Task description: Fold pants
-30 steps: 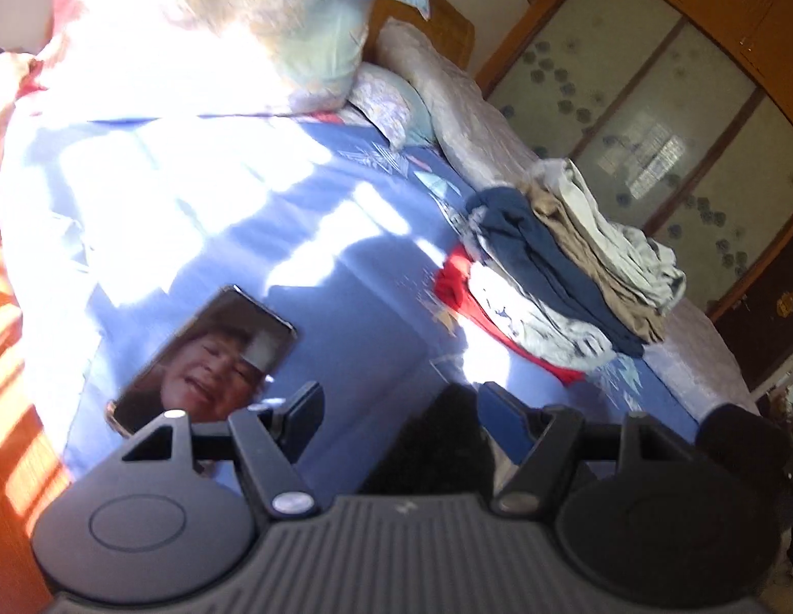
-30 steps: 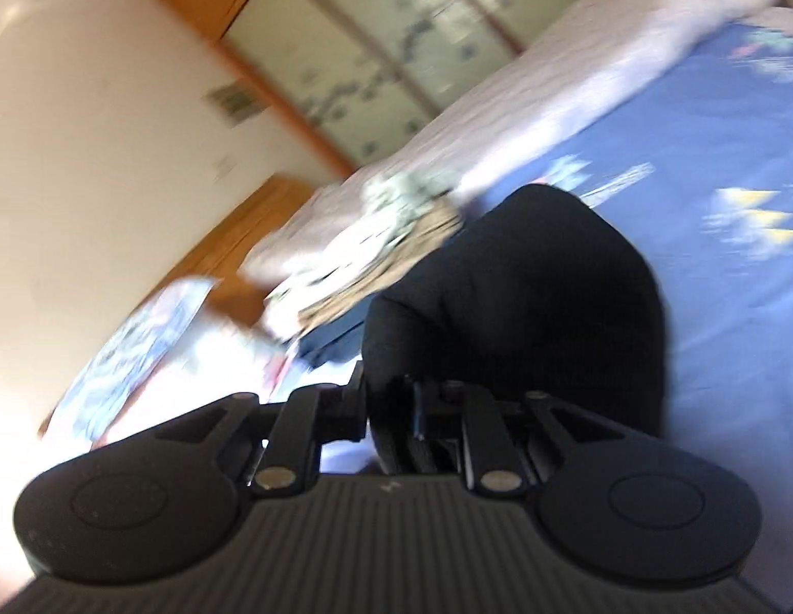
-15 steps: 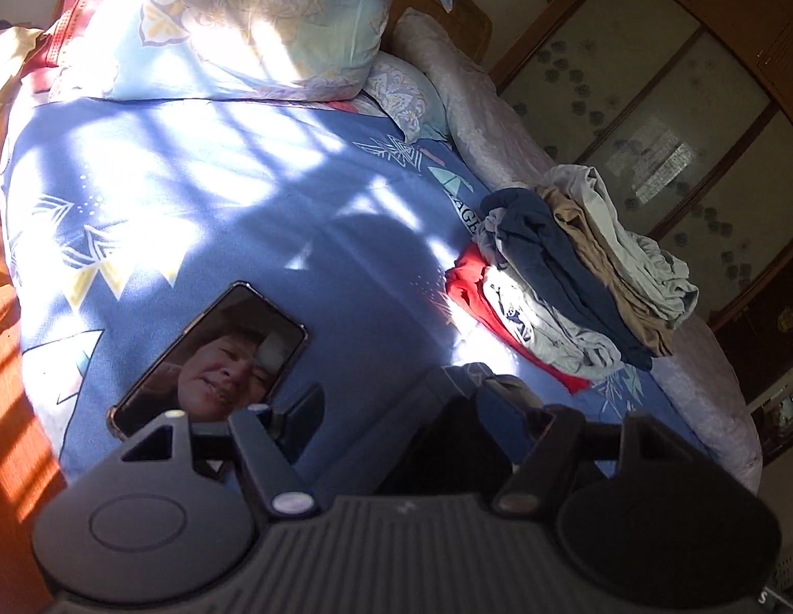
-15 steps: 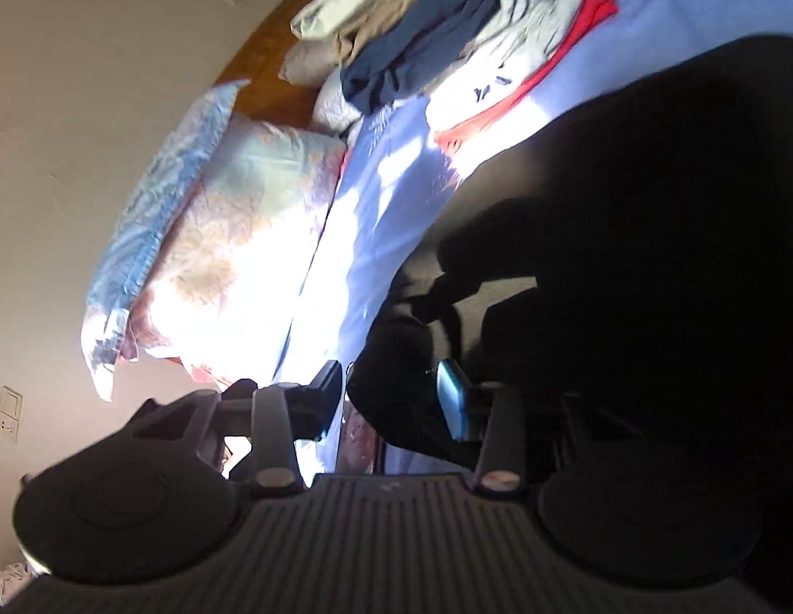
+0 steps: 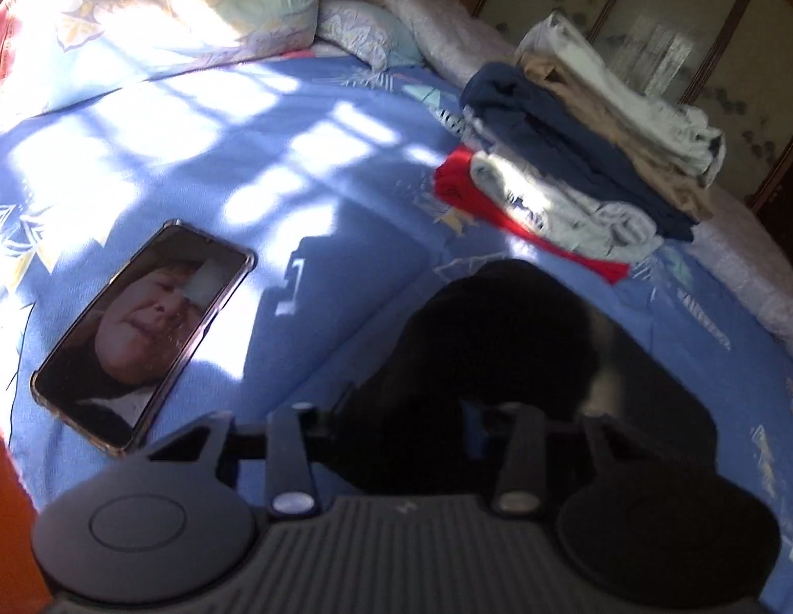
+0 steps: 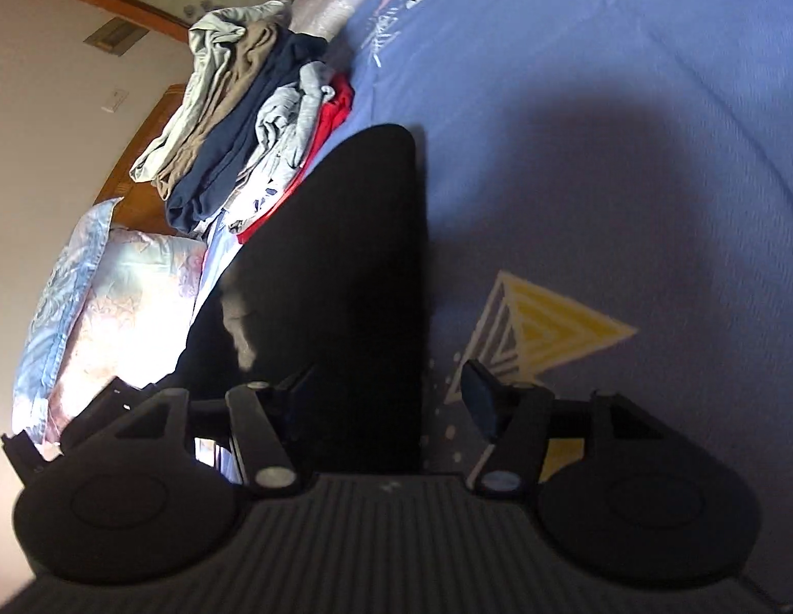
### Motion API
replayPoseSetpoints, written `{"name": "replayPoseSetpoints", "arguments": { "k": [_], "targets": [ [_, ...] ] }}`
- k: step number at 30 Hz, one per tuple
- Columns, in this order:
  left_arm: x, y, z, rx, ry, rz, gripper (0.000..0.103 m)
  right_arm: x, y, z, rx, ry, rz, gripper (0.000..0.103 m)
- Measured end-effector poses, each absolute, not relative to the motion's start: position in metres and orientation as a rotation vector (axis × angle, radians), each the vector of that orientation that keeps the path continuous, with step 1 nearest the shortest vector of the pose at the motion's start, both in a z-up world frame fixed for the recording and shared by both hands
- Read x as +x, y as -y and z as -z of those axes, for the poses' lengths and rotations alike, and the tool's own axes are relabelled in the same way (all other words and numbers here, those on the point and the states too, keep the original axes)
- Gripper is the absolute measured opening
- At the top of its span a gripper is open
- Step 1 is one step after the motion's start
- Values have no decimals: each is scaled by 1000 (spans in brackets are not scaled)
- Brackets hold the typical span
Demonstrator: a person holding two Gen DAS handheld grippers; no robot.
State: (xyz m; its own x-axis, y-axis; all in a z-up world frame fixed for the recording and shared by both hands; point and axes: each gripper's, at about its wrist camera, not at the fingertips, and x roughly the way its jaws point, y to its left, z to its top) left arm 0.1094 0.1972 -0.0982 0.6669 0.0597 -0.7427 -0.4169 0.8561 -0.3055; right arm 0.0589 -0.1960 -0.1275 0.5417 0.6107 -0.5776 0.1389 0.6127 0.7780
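Observation:
Black pants lie in a folded bundle on the blue bedspread, right in front of my left gripper. Its jaws stand apart with the black cloth between and over them; its fingertips are hidden in the dark fabric. In the right wrist view the pants run as a long dark band toward the clothes pile. My right gripper is open, its left finger against the pants' edge, its right finger free over the bedspread.
A phone with a lit screen lies at the left on the bedspread. A pile of folded clothes sits at the far right, also in the right wrist view. Pillows lie at the head. A wardrobe stands behind.
My right gripper has opened and let go of the black pants, which now lie laid out on the bed. My left gripper has moved lower and closer to the pants.

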Motion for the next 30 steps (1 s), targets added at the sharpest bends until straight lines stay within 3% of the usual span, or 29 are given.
{"name": "replayPoseSetpoints", "arguments": {
  "k": [7, 8, 9, 10, 12, 20, 25, 28, 30],
  "targets": [
    [106, -190, 111, -373, -820, -333, 39, 81, 155, 116, 816, -1008, -382, 63],
    [105, -185, 110, -331, -815, -324, 38, 82, 154, 115, 779, -1026, -383, 37],
    [106, -184, 108, -316, -815, -308, 35, 86, 152, 114, 772, -1044, -382, 21],
    [105, -184, 105, -327, -815, -278, 22, 88, 156, 112, 800, -1037, -375, 20],
    [103, -180, 99, -333, -819, -238, 18, 82, 175, 99, 847, -967, -383, 14],
    [75, -88, 80, -180, -895, 79, 17, 54, 258, 31, 767, -773, -295, 13],
    [57, -49, 80, -86, -922, 187, 23, 7, 302, 60, 720, -814, -168, 14],
    [57, -55, 74, -53, -938, 198, 28, -14, 316, 94, 709, -861, -30, 26],
    [58, -84, 60, -163, -924, 177, 29, -21, 330, 99, 757, -824, 5, 39]
  ]
}}
